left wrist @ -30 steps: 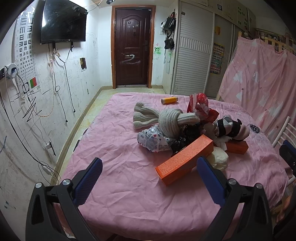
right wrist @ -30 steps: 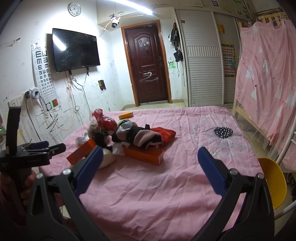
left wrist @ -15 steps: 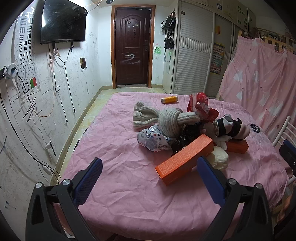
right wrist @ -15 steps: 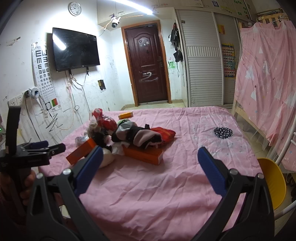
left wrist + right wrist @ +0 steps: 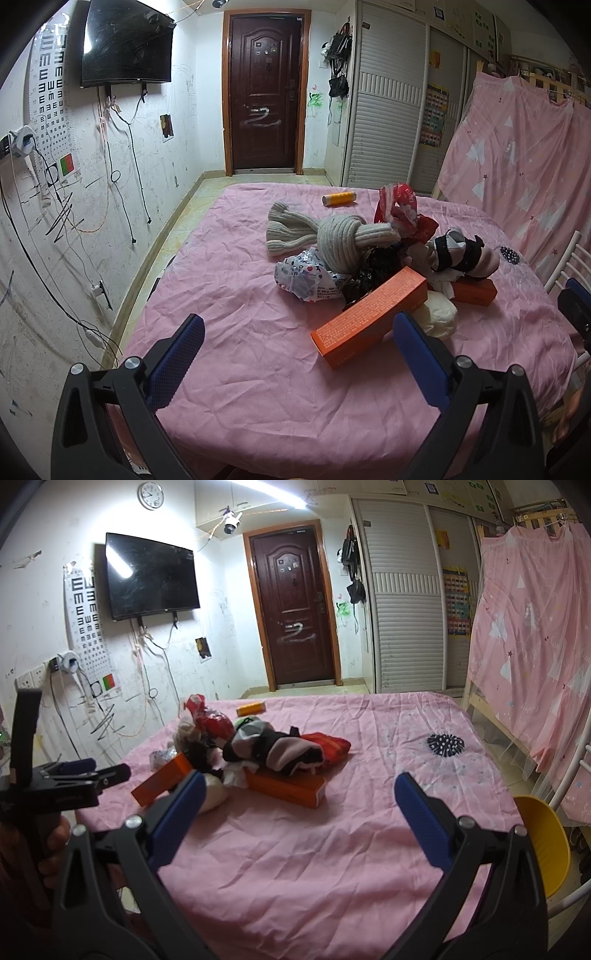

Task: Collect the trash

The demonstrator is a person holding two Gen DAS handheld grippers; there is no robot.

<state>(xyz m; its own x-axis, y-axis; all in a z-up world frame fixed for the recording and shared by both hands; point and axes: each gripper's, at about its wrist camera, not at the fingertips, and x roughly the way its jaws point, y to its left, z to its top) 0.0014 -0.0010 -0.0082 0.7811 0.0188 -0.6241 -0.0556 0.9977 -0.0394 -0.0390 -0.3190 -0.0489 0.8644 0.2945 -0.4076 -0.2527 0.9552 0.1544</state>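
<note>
Currently both grippers sit at the near edge of the bed, fingers spread wide, nothing between them. Left gripper points at the pile from the bed's left-hand side; right gripper looks over bare sheet, pile off to its left.

Bed has a wrinkled pink sheet. Nearest trash item to the left gripper: long orange box, lying tilted, one end propped on the pile. Just right of it, a cream round lump, touching the box. Second orange box lies flat under the clothes heap. Crumpled printed plastic bag sits left of the long box, with black crinkled plastic behind it.

On top: knotted beige knit scarf, black/white/pink clothing bundle, red plastic bag sticking up. White tissue under the clothing.

Farther back, apart from the pile: yellow tube lying on its side.

Yellow chair beside the bed's right edge. Far wall: dark door, TV on the left wall.
</note>
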